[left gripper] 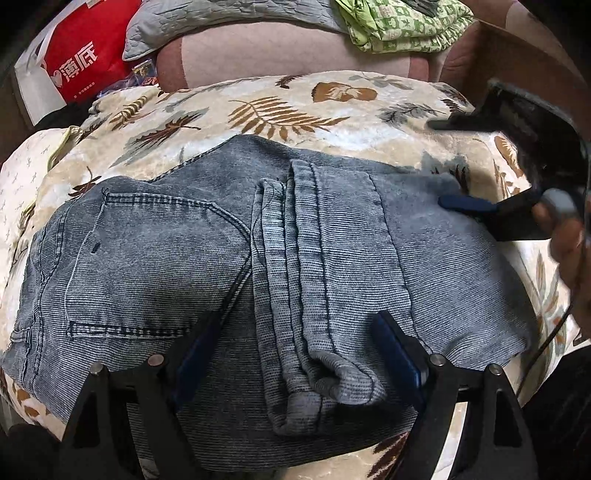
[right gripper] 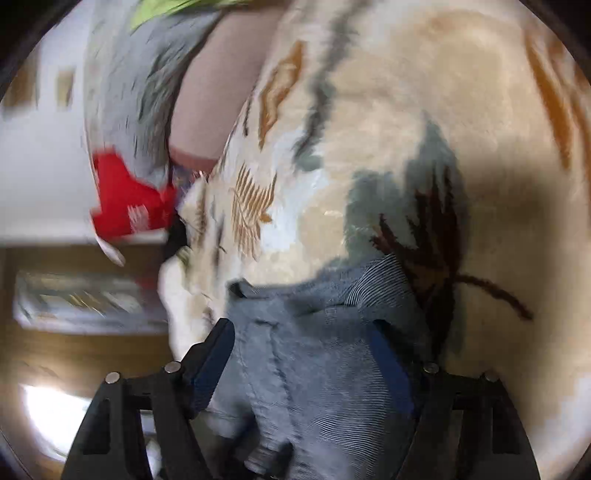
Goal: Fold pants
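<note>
Grey-blue denim pants (left gripper: 258, 266) lie folded on a leaf-patterned blanket (left gripper: 280, 110), back pocket at the left, leg hems stacked in the middle. My left gripper (left gripper: 295, 343) is open, its fingers spread over the near edge of the pants, holding nothing. My right gripper shows at the right edge of the left wrist view (left gripper: 458, 203), its blue pad touching the pants' right edge. In the blurred right wrist view the right gripper (right gripper: 303, 339) is open with the pants (right gripper: 325, 362) bunched between its spread fingers.
A red and white bag (left gripper: 74, 55) stands at the back left. A grey quilted cover (left gripper: 221, 22) and green patterned cloth (left gripper: 402, 26) lie on a pink sofa (left gripper: 277, 55) behind. A brown cardboard box (left gripper: 524, 55) stands at the back right.
</note>
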The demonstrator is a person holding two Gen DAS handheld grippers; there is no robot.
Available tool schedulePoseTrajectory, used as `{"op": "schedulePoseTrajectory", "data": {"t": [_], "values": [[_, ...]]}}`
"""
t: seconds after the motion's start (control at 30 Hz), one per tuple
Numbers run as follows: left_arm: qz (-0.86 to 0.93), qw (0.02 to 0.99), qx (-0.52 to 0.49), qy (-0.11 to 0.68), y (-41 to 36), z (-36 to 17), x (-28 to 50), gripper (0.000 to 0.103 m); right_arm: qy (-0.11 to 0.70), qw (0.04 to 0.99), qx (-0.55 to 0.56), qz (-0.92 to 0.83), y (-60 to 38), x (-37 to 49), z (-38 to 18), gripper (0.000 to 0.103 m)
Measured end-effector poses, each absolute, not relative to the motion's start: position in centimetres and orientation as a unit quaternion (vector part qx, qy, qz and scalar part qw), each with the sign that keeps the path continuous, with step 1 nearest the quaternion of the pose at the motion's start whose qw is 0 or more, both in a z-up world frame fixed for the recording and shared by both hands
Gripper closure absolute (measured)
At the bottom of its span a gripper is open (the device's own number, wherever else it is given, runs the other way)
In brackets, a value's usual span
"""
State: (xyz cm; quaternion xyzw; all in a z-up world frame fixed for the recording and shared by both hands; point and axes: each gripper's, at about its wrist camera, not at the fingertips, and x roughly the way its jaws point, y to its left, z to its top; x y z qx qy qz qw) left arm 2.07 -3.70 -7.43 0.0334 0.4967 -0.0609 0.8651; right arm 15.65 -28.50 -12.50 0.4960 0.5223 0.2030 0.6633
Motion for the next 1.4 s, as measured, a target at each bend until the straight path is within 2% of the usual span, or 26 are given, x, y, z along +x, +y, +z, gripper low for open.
{"op": "schedulePoseTrajectory", "data": {"t": [0.13, 0.2, 0.27, 0.33, 0.5, 0.63, 0.7, 0.77, 0.83, 0.93, 1.0, 1.07, 1.13, 1.27, 1.4], "values": [[-0.063, 0.868, 0.034, 0.492, -3.8, -7.5, 1.9, 0.018, 0.494, 0.71, 0.446, 0.23, -28.1, 15.3, -8.5, 0.025], [-0.063, 0.867, 0.033, 0.493, -3.7, -7.5, 1.9, 0.018, 0.494, 0.72, 0.436, 0.217, -28.0, 16.6, -9.2, 0.02], [-0.064, 0.866, 0.034, 0.495, -3.8, -7.5, 2.0, 0.017, 0.515, 0.704, 0.446, 0.202, -28.3, 17.8, -11.9, 0.021], [-0.068, 0.866, 0.033, 0.494, -3.7, -7.4, 1.9, 0.017, 0.495, 0.7, 0.471, 0.208, -29.0, 16.8, -10.7, 0.021], [-0.072, 0.867, -0.018, 0.493, -2.5, -5.5, 2.1, 0.017, 0.478, 0.714, 0.447, 0.249, -29.6, 10.3, -6.3, 0.02], [-0.062, 0.882, -0.027, 0.467, -2.0, -3.7, 2.2, 0.017, 0.505, 0.68, 0.461, 0.263, -28.6, 4.8, -8.5, 0.02], [-0.065, 0.874, -0.025, 0.482, -2.1, -4.4, 2.7, 0.017, 0.536, 0.659, 0.462, 0.253, -27.8, 3.5, -11.6, 0.019], [-0.059, 0.853, 0.002, 0.519, -2.7, -6.6, 3.3, 0.017, 0.515, 0.651, 0.499, 0.249, -29.0, 2.6, -12.2, 0.022], [-0.055, 0.857, 0.035, 0.511, -3.3, -6.9, 3.0, 0.017, 0.517, 0.658, 0.494, 0.237, -29.6, 2.6, -11.0, 0.022], [-0.07, 0.872, -0.002, 0.484, -3.2, -4.9, 2.2, 0.017, 0.499, 0.678, 0.473, 0.259, -29.6, 2.3, -9.0, 0.019], [-0.073, 0.877, -0.003, 0.475, -3.5, -4.6, 2.1, 0.017, 0.519, 0.671, 0.466, 0.251, -29.6, 2.1, -10.5, 0.015], [-0.072, 0.863, 0.029, 0.5, -4.2, -6.3, 2.3, 0.017, 0.528, 0.654, 0.486, 0.24, -29.7, 2.0, -11.9, 0.016], [-0.074, 0.861, 0.038, 0.502, -4.2, -7.7, 2.2, 0.016, 0.527, 0.661, 0.477, 0.239, -30.1, 2.5, -10.3, 0.016], [-0.08, 0.865, 0.034, 0.494, -4.1, -7.6, 1.9, 0.016, 0.519, 0.713, 0.409, 0.235, -30.7, 5.8, -6.2, 0.016], [-0.086, 0.869, 0.032, 0.485, -3.9, -7.6, 1.7, 0.015, 0.548, 0.723, 0.375, 0.19, -30.2, 11.1, -7.5, 0.017]]}}
